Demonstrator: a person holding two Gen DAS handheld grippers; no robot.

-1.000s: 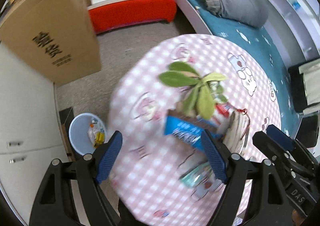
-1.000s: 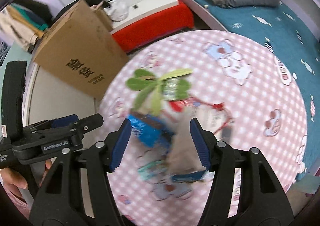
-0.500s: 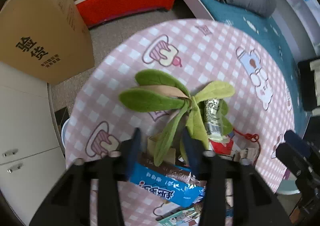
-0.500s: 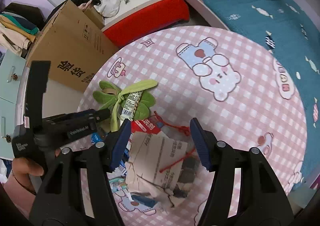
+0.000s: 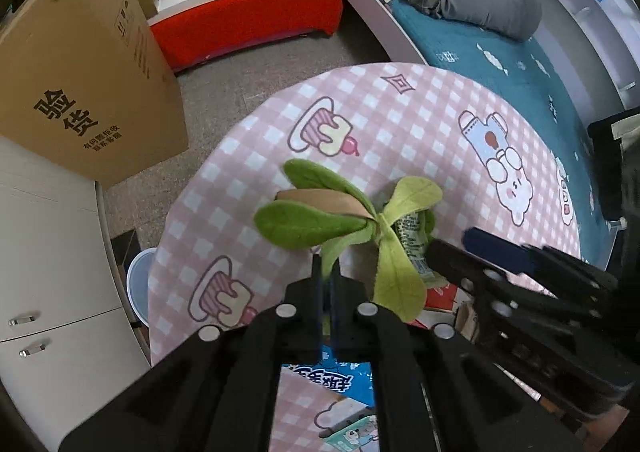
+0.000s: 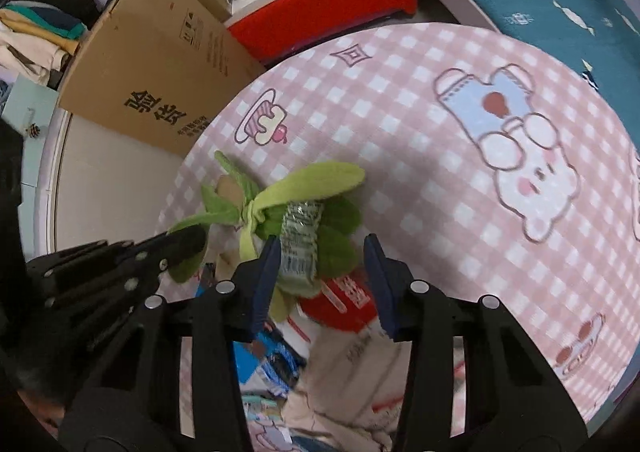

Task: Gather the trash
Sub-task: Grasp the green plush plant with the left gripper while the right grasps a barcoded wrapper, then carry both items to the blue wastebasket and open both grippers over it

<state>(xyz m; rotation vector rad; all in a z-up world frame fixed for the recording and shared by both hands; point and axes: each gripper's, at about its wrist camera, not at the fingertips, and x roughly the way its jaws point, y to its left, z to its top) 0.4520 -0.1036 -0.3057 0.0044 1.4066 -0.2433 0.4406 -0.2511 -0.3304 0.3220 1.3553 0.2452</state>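
Left gripper (image 5: 327, 284) pinched onto plush plant (image 5: 348, 220) leaf, on pink checkered table (image 5: 400, 124). Right gripper (image 6: 320, 272) spread wide around green snack wrapper (image 6: 300, 244) lying on plant.

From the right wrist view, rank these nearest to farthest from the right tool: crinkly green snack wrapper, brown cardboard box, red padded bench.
1. Crinkly green snack wrapper: beside the right tool's left finger.
2. Brown cardboard box: on the floor, beyond the table's left edge.
3. Red padded bench: farthest, by the back wall.
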